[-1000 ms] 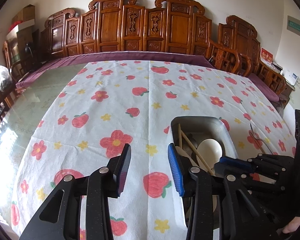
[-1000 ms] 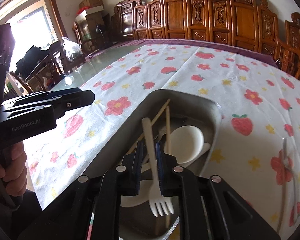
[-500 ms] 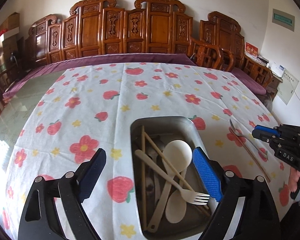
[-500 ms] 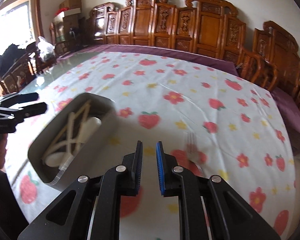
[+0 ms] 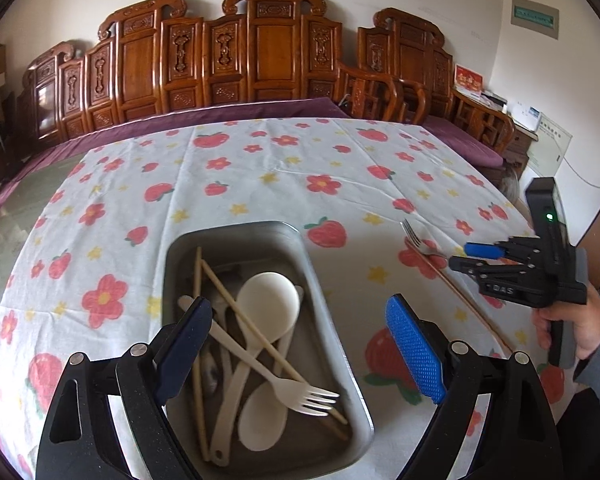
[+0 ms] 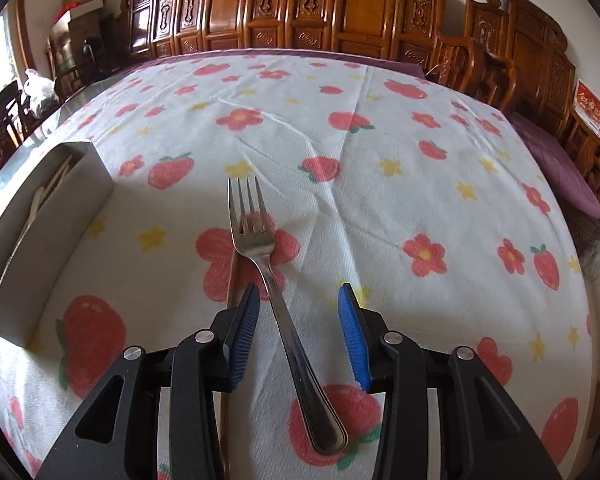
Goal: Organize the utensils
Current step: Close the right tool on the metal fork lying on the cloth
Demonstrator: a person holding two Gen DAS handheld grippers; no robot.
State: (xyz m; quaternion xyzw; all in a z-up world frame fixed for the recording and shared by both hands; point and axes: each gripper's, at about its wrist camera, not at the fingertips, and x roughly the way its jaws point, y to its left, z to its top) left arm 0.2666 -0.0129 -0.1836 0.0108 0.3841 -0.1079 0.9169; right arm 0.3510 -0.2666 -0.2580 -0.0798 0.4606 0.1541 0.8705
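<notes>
A metal tray [image 5: 320,276] on the flowered tablecloth holds a white plastic fork [image 5: 284,388], white spoons [image 5: 268,304] and wooden chopsticks [image 5: 198,320]. My left gripper [image 5: 300,344] is open wide above the tray's near end, empty. A metal fork [image 6: 260,248] lies on the cloth right of the tray [image 6: 40,240], with a wooden chopstick [image 6: 231,280] beside it. My right gripper [image 6: 298,328] is open, its jaws on either side of the fork's handle, not touching it. The right gripper [image 5: 476,256] also shows in the left wrist view, over the metal fork [image 5: 414,236].
The tablecloth [image 6: 380,140] covers a glass-topped table [image 5: 24,192]. Carved wooden chairs [image 5: 268,52] line the far side. The table's right edge [image 6: 580,272] is close to the fork.
My right gripper left the white fork in the tray, swung right to the metal fork and opened. My left gripper opened wider and moved right over the tray.
</notes>
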